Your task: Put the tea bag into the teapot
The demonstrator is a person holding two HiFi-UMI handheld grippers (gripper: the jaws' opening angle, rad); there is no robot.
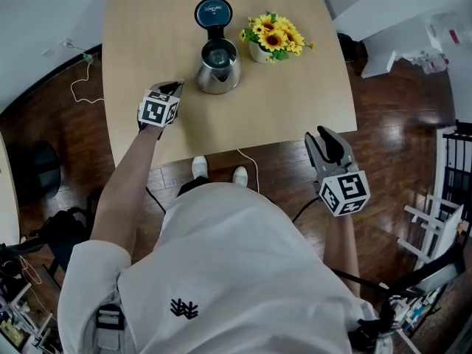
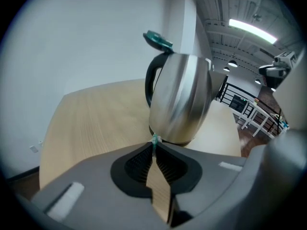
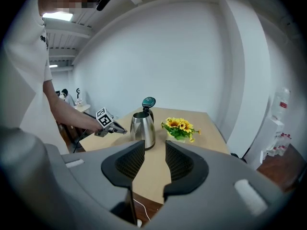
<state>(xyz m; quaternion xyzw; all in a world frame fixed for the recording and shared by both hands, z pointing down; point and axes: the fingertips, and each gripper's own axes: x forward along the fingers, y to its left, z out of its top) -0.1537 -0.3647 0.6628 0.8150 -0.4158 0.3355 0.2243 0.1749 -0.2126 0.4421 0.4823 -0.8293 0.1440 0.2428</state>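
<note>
A steel teapot [image 1: 218, 68] stands on the wooden table [image 1: 147, 43] with its round dark lid [image 1: 213, 12] flipped up and the mouth open. My left gripper [image 1: 177, 88] hovers just left of the pot, low over the table. In the left gripper view its jaws [image 2: 154, 146] are pressed together, and a small teal and white bit of the tea bag [image 2: 154, 139] is pinched at the tips in front of the teapot [image 2: 180, 99]. The rest of the bag is hidden. My right gripper [image 1: 325, 143] hangs off the table's near right corner, open and empty [image 3: 154, 159].
A white pot of yellow sunflowers [image 1: 273, 38] stands right of the teapot. A white cable [image 1: 251, 165] runs over the dark wood floor below the table's near edge. White railings and racks [image 1: 442, 220] stand at the right.
</note>
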